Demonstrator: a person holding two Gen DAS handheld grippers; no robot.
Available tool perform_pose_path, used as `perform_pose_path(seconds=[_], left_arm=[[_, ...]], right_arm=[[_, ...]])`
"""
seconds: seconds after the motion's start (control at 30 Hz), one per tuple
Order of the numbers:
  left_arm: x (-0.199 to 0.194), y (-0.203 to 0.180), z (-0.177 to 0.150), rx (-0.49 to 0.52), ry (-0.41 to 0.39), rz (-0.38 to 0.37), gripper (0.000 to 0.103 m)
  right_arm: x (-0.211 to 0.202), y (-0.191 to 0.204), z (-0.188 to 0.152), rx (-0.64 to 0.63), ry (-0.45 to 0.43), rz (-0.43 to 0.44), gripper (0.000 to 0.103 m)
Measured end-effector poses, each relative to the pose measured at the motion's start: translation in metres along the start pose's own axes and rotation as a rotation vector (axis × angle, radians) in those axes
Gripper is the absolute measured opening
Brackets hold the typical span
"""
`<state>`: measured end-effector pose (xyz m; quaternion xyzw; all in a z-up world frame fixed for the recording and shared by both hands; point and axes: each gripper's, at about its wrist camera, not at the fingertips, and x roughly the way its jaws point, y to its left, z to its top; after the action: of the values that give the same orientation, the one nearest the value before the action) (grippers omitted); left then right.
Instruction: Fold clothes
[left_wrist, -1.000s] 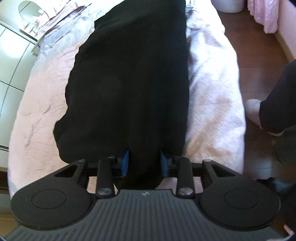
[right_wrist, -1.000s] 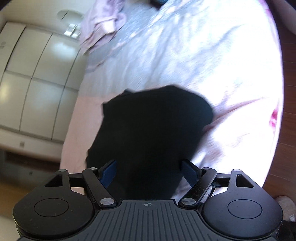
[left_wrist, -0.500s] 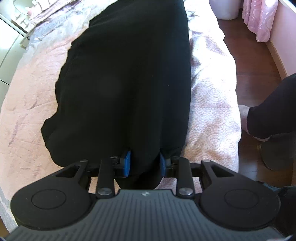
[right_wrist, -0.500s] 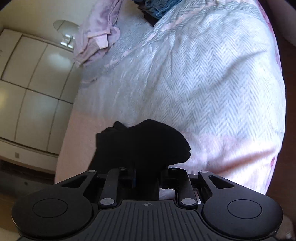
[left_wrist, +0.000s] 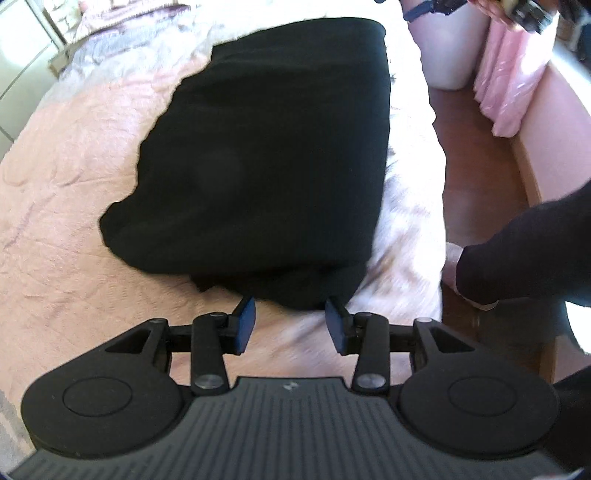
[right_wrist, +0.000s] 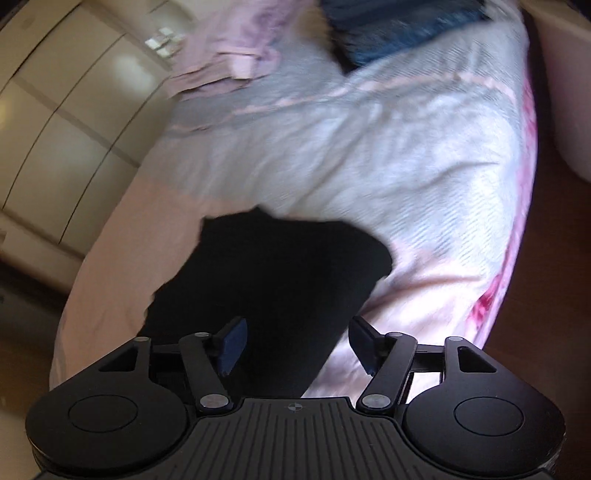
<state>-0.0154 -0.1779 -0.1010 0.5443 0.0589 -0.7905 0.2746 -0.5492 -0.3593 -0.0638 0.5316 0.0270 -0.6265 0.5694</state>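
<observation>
Black garment (left_wrist: 266, 155): lies flat on the pink bedspread (left_wrist: 66, 206), folded into a long dark slab.
Garment and left gripper (left_wrist: 290, 325): its near, bunched end sits just ahead of the blue fingertips (left_wrist: 244, 324), not between them.
Left gripper state: jaws have just been opening; they stand spread, nothing pinched, bedspread showing in the gap.
Garment and right gripper (right_wrist: 295, 345): dark cloth runs under and between the blue pads (right_wrist: 232, 345); they do not press on it.
Right gripper state: jaws have just been opening, spread wide; the view is motion-blurred, so contact with the left pad is hard to rule out.
Long axis: in the left wrist view it runs straight away from the gripper, far end square-edged, near end rounded and rumpled.
Beside the bed: a dark sleeve (left_wrist: 524, 254) over the wooden floor (left_wrist: 480, 177).
</observation>
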Motion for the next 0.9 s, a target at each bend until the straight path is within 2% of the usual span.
perform_pose_path(seconds=[0.1, 0.2, 0.27, 0.33, 0.4, 0.43, 0.5, 0.63, 0.73, 0.77, 0.8, 0.83, 0.87, 0.9], left_arm=[[-0.006, 0.028, -0.024, 0.066, -0.032, 0.024, 0.038], [-0.007, 0.055, -0.041, 0.107, -0.053, 0.057, 0.044], [-0.008, 0.071, -0.048, 0.122, -0.075, 0.078, 0.046], [-0.009, 0.083, -0.052, 0.127, -0.100, 0.095, 0.049], [-0.009, 0.090, -0.054, 0.130, -0.130, 0.109, 0.061], [-0.008, 0.093, -0.055, 0.137, -0.145, 0.115, 0.063], [-0.004, 0.093, -0.057, 0.158, -0.164, 0.125, 0.064], [0.008, 0.083, -0.059, 0.223, -0.194, 0.125, 0.068], [0.019, 0.069, -0.059, 0.346, -0.218, 0.143, 0.072], [0.022, 0.064, -0.059, 0.397, -0.232, 0.154, 0.074], [0.024, 0.059, -0.059, 0.449, -0.246, 0.167, 0.076], [0.026, 0.056, -0.058, 0.493, -0.262, 0.180, 0.077], [0.029, 0.053, -0.058, 0.536, -0.277, 0.193, 0.080], [0.032, 0.051, -0.055, 0.575, -0.295, 0.218, 0.083]], right_arm=[[-0.008, 0.068, -0.062, -0.239, 0.065, 0.023, 0.074], [-0.001, 0.140, -0.139, -0.565, 0.178, 0.082, 0.075], [0.009, 0.185, -0.193, -0.829, 0.232, 0.092, 0.075], [0.019, 0.224, -0.247, -1.162, 0.246, 0.068, 0.075], [0.032, 0.249, -0.297, -1.510, 0.231, 0.008, 0.075], [0.041, 0.255, -0.319, -1.664, 0.231, -0.036, 0.076], [0.060, 0.258, -0.349, -1.864, 0.227, -0.099, 0.076], [0.100, 0.261, -0.366, -1.977, 0.196, -0.157, 0.079], [0.126, 0.257, -0.375, -2.029, 0.188, -0.173, 0.083], [0.130, 0.258, -0.371, -2.008, 0.183, -0.159, 0.079], [0.130, 0.262, -0.360, -1.945, 0.191, -0.122, 0.071], [0.127, 0.268, -0.344, -1.859, 0.211, -0.081, 0.055], [0.119, 0.274, -0.325, -1.768, 0.204, -0.048, 0.044], [0.112, 0.280, -0.306, -1.679, 0.197, -0.017, 0.042]])
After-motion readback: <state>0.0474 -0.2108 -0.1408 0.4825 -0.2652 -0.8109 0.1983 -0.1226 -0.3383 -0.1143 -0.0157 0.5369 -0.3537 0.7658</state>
